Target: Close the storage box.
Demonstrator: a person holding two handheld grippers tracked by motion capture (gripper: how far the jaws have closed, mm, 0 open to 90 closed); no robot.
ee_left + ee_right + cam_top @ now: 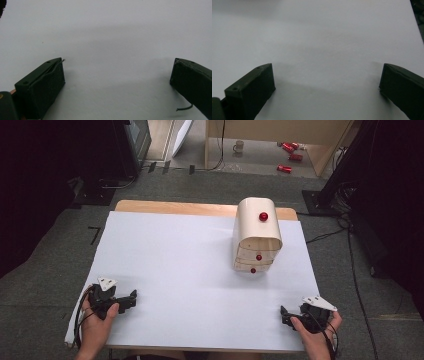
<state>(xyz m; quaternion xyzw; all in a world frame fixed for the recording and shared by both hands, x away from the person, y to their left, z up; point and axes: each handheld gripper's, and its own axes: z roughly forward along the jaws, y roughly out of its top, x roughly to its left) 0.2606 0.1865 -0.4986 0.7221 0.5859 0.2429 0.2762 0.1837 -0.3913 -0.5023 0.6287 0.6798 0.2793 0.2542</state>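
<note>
A small cream cabinet (256, 234) with a rounded top stands on the white table sheet (190, 270), right of centre and towards the back. It carries a red knob (263, 216) on its upper door and two smaller red knobs on the drawers below. My left gripper (131, 299) rests at the near left corner of the sheet, held by a hand. Its jaws stand wide apart over bare white sheet (117, 62), so it is open. My right gripper (284, 315) sits at the near right corner, open as well, nothing between its jaws above the white surface (327, 65).
The wooden table edge (175, 207) shows behind the sheet. Grey carpet surrounds the table. On the floor beyond lie red cans (290, 150) and a mug (239, 146) under a wooden desk. Black stands and cables (350, 260) run along the right side.
</note>
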